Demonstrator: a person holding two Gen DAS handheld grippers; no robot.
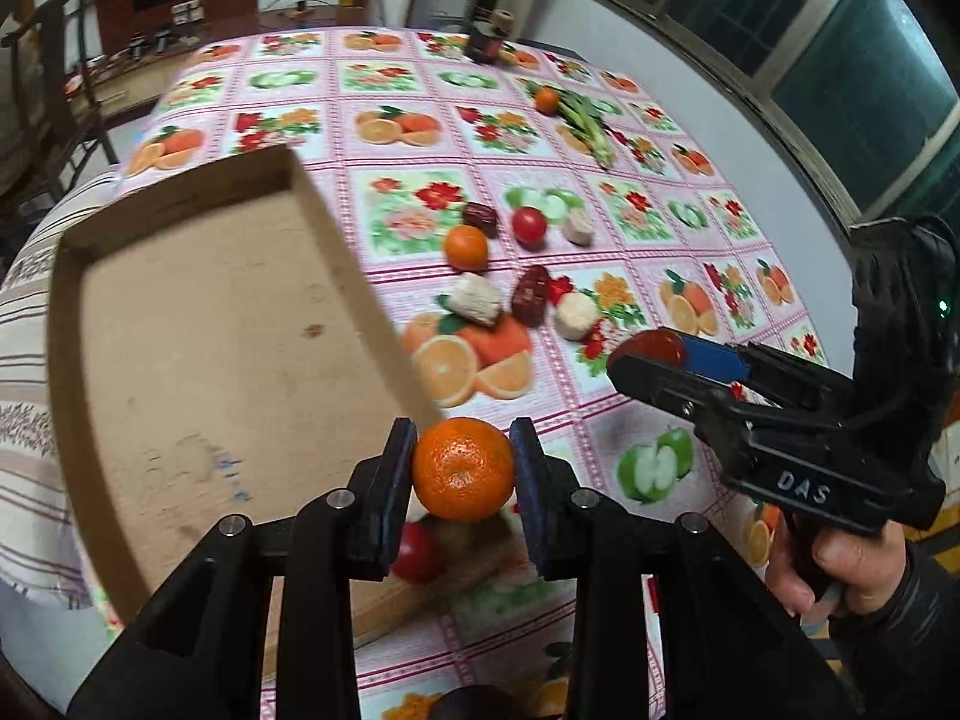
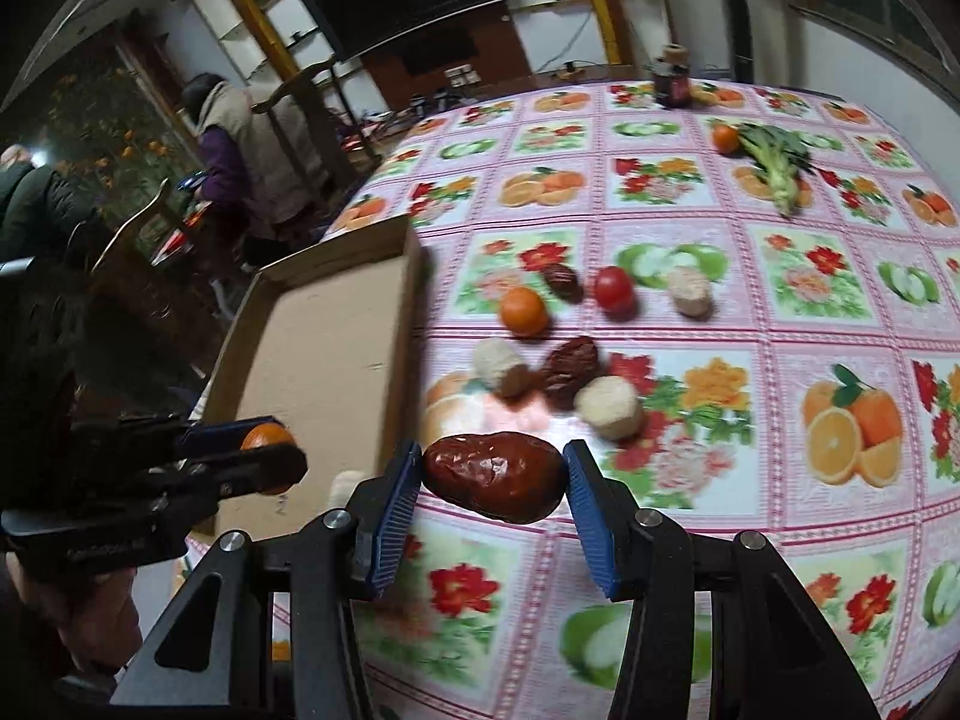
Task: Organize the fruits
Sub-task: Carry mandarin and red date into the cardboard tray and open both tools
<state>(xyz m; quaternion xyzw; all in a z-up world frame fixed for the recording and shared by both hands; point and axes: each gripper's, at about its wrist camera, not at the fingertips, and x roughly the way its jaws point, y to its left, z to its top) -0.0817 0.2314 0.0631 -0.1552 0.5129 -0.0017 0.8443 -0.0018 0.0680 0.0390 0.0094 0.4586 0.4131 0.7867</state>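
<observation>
My left gripper [image 1: 463, 463] is shut on an orange tangerine [image 1: 462, 474], held above the near right corner of a shallow cardboard box [image 1: 210, 330]. My right gripper [image 2: 493, 480] is shut on a glossy red date [image 2: 498, 489] and hangs over the tablecloth just right of the box [image 2: 324, 360]. Each wrist view shows the other gripper: the right one [image 1: 651, 354] with its date [image 1: 657, 343], the left one [image 2: 270, 456] with its tangerine [image 2: 267, 437]. Loose on the cloth lie another tangerine [image 2: 524, 311], a tomato [image 2: 614, 290], dark dates [image 2: 567, 369] and pale round chunks [image 2: 609, 408].
A fruit-print tablecloth [image 2: 780, 330] covers the table. Far back lie a third tangerine [image 2: 725, 138], a green vegetable bunch [image 2: 777, 171] and a dark jar [image 2: 673, 81]. A red tomato [image 1: 417, 549] shows partly under my left fingers. People and chairs sit beyond the table's left side.
</observation>
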